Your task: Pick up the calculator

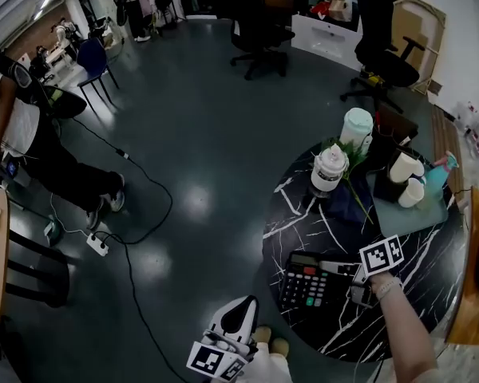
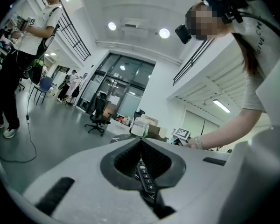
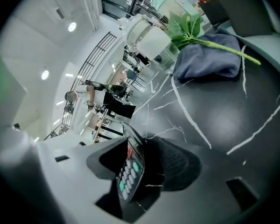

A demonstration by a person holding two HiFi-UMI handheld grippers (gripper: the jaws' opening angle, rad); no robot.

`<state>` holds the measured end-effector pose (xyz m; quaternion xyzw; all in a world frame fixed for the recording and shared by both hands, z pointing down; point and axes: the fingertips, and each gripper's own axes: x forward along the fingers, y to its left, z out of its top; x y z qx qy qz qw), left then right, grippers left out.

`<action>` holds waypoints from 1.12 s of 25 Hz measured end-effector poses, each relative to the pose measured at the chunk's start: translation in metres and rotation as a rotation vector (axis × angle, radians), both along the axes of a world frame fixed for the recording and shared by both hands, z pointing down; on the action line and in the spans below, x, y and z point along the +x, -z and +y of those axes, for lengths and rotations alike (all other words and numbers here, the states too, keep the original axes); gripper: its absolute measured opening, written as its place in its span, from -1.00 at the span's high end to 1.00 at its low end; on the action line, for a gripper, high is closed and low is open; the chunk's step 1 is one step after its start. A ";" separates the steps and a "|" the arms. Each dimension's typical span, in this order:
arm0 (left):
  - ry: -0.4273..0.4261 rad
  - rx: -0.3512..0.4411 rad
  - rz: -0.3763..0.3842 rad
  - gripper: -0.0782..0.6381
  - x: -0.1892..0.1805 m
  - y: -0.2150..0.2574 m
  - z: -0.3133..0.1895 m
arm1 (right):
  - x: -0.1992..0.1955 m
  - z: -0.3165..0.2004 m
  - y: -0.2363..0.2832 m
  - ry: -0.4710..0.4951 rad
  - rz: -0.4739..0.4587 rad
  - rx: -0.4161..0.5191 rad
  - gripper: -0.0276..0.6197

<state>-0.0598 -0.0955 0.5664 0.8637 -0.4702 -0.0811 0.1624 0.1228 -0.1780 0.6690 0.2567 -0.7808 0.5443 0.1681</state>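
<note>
We see the round table (image 1: 435, 274) topped in a glossy black stone-look slab run through with white veins, and the calculator (image 1: 307, 282) by its near edge is hard black plastic with matt pale and green keys. Toward the far edge a soft, matt blue cloth (image 3: 207, 62) lies beside a smooth, milky plastic tub (image 3: 151, 40), with waxy green leaves (image 3: 186, 24) above it. The left gripper (image 2: 141, 148) and the right gripper (image 3: 142, 143) share smooth matt white plastic shells and dark, finely ribbed pads (image 3: 177, 164), while the floor (image 1: 199, 134) is dark and polished, mirroring the lights.
</note>
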 end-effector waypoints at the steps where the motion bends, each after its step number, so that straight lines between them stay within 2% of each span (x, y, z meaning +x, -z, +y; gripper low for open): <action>1: -0.001 -0.007 0.001 0.76 0.001 -0.003 0.002 | 0.000 0.000 0.000 0.000 -0.012 -0.014 0.27; 2: 0.000 -0.012 0.001 0.76 0.001 -0.005 0.003 | 0.000 0.000 0.000 0.002 -0.022 -0.022 0.28; 5: 0.005 -0.022 -0.004 0.76 -0.002 -0.010 0.005 | -0.003 0.003 0.002 0.022 -0.061 -0.025 0.57; 8: 0.015 -0.032 0.001 0.76 -0.006 -0.009 0.005 | -0.006 0.009 0.007 0.060 -0.094 0.003 0.65; 11: 0.014 -0.050 0.026 0.76 -0.006 0.001 0.005 | -0.010 0.013 0.015 0.030 -0.185 0.017 0.74; 19: 0.026 -0.047 0.029 0.76 -0.008 0.009 0.006 | 0.003 0.012 0.036 -0.081 -0.299 0.104 0.75; 25: -0.003 -0.021 0.002 0.76 -0.001 0.023 0.006 | 0.015 0.021 0.062 -0.166 -0.338 0.151 0.75; 28: -0.004 -0.005 0.012 0.76 0.002 0.031 0.000 | 0.019 0.019 0.082 -0.204 -0.389 0.182 0.75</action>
